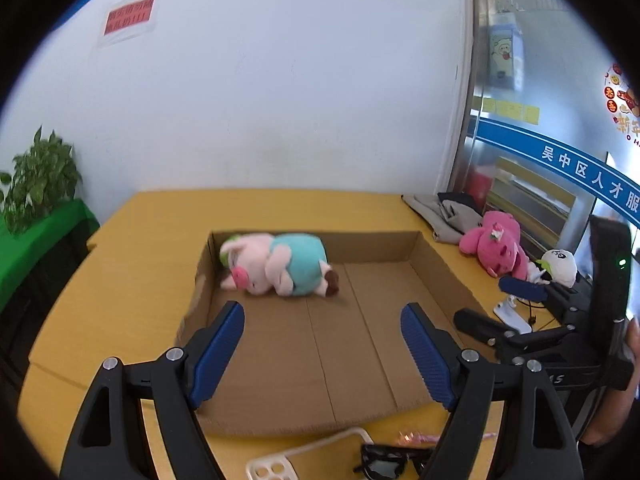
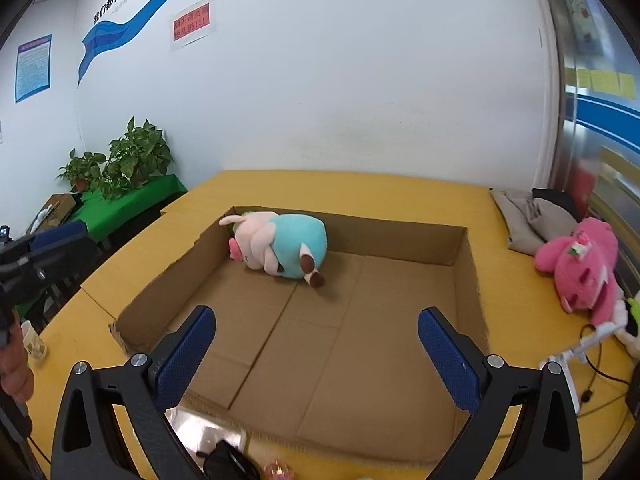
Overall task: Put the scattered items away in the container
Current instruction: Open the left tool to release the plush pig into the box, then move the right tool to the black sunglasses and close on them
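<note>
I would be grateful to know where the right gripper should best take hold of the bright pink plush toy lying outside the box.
Probably the pink plush toy is best gripped across its soft, rounded body, coming from above. It lies flat on the yellow table right of the cardboard box, its lower end beside a white cable. The right gripper is open and empty.

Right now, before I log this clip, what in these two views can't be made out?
- Sunglasses: left wrist view, partly behind the left gripper finger and cut by the bottom edge.
- White plush: left view, partly hidden by the right gripper; cut by the edge in the right view.
- Red wall notice: text too blurred to read.
</note>
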### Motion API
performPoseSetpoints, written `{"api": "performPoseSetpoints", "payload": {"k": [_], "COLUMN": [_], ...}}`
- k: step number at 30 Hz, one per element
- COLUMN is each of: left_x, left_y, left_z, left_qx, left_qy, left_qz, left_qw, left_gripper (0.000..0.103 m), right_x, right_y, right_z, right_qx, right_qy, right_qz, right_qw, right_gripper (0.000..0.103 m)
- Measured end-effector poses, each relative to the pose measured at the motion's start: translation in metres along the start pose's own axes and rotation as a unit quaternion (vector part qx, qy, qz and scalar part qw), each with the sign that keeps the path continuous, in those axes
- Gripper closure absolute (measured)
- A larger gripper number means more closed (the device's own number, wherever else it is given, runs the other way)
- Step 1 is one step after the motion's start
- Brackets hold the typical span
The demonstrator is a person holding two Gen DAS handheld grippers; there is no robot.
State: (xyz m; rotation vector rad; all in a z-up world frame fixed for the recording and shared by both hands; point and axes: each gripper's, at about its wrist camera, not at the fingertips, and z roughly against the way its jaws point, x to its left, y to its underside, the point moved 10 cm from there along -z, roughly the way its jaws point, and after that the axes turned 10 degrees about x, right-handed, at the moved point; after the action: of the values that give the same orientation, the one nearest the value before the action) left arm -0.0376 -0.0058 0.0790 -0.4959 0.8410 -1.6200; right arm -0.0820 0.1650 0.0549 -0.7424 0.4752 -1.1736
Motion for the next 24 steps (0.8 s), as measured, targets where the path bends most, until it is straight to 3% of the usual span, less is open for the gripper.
{"api": "performPoseSetpoints", "payload": {"k": [10, 24], "left_x": [-0.015, -0.018], "left_y": [0.044, 0.088], "left_z": [0.007, -0.013], "left_qx": [0.025, 0.08], "left_qy": [0.001, 0.027], "left_qz": [0.001, 0.009], "left_qw": [0.9997, 0.9964], "left_gripper": [0.022, 0.022], "right_x": [0.003, 0.005], "right_y": [0.029, 0.062], "right_z": [0.026, 0.018], "right_qx": [0.008, 0.04], "right_qy": [0.007, -0.017], "right_qz": [0.002, -0.01], "right_qw": [1.0, 0.999], "right_gripper": [0.0, 0.0]}}
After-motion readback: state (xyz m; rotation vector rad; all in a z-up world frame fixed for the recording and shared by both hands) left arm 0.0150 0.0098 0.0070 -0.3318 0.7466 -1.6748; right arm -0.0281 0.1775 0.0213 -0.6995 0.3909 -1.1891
